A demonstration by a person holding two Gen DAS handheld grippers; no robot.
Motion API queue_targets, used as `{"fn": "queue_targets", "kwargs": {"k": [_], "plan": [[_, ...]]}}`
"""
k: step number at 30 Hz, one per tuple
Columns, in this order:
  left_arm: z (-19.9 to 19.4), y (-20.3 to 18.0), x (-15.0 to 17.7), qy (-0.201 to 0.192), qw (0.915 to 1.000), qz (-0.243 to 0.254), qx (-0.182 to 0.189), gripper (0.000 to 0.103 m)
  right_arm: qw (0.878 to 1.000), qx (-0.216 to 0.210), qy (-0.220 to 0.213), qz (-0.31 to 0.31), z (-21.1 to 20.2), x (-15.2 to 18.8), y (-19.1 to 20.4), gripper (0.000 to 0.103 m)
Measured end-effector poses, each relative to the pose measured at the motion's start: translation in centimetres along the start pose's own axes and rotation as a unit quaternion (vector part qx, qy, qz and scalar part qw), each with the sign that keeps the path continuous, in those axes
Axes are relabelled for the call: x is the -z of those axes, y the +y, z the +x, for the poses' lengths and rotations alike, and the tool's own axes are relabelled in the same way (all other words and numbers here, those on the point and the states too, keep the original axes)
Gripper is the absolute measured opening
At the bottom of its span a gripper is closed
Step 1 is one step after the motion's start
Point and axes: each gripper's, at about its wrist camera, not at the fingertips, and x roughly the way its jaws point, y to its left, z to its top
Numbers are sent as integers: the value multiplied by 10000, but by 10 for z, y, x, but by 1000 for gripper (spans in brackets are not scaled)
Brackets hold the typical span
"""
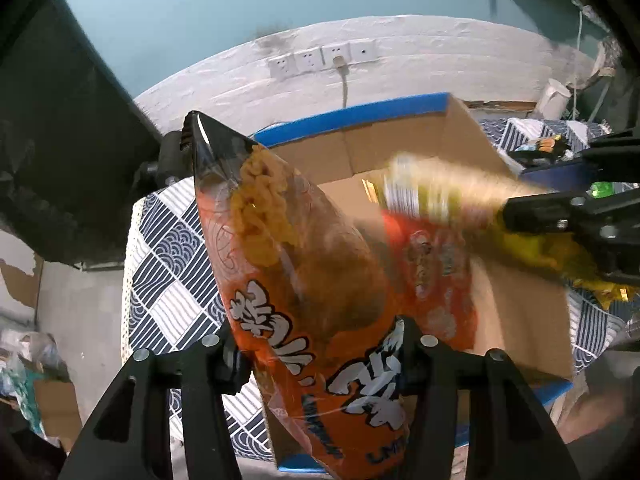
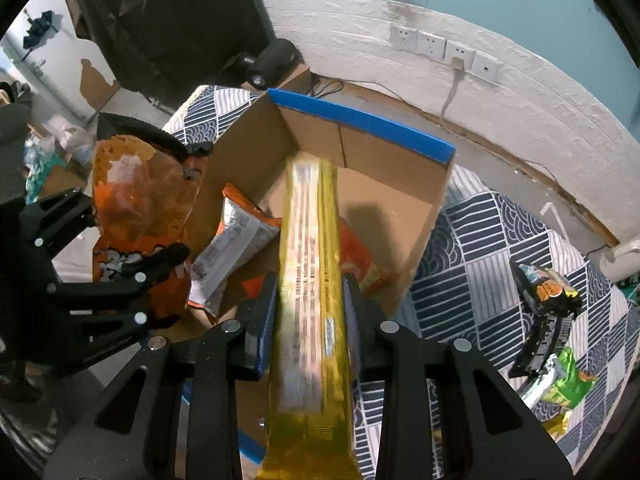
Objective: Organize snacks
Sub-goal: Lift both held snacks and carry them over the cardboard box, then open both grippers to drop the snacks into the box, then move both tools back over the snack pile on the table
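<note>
My left gripper [image 1: 320, 344] is shut on an orange snack bag [image 1: 280, 248] with white lettering and a black top edge; the bag stands up between the fingers, at the left wall of an open cardboard box [image 1: 400, 140] with a blue rim. My right gripper [image 2: 310, 292] is shut on a long yellow snack bag [image 2: 310, 240] that hangs lengthwise over the box [image 2: 384, 200]. In the box lie a silver-backed orange packet [image 2: 236, 248] and another orange packet [image 2: 360, 264], partly hidden under the yellow bag. In the left wrist view the yellow bag [image 1: 440, 188] is blurred.
The box sits on a blue-and-white patterned cloth [image 2: 480, 240]. To the right on the cloth lie a black snack bag [image 2: 548, 292] and a green one [image 2: 568, 380]. A white brick wall with sockets [image 2: 444, 48] runs behind. Clutter lies on the floor at left [image 1: 32, 360].
</note>
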Motion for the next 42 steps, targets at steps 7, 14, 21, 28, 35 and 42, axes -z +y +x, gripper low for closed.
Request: {"fn": "queue_targets", "kwargs": {"k": [7, 14, 21, 28, 35, 42], "plan": [[-8, 2, -2, -151, 9998, -72, -143, 81, 9998, 71, -125, 158, -18, 6, -9, 55], [-23, -10, -8, -360, 9993, -13, -55, 82, 9988, 300, -251, 299, -41, 20, -28, 61], [-32, -36, -10, -466, 9986, 256, 43, 83, 9966, 617, -315, 440, -62, 46, -54, 67], [-40, -69, -16, -500, 9973, 508, 179, 82, 9933, 780, -315, 787, -79, 75, -89, 68], [-49, -103, -21, -564, 9947, 781, 368, 83, 9876, 960, -318, 1199, -93, 101, -126, 69], [-47, -130, -29, -442, 9932, 823, 695, 83, 9805, 1133, -266, 1586, -99, 131, -156, 71]]}}
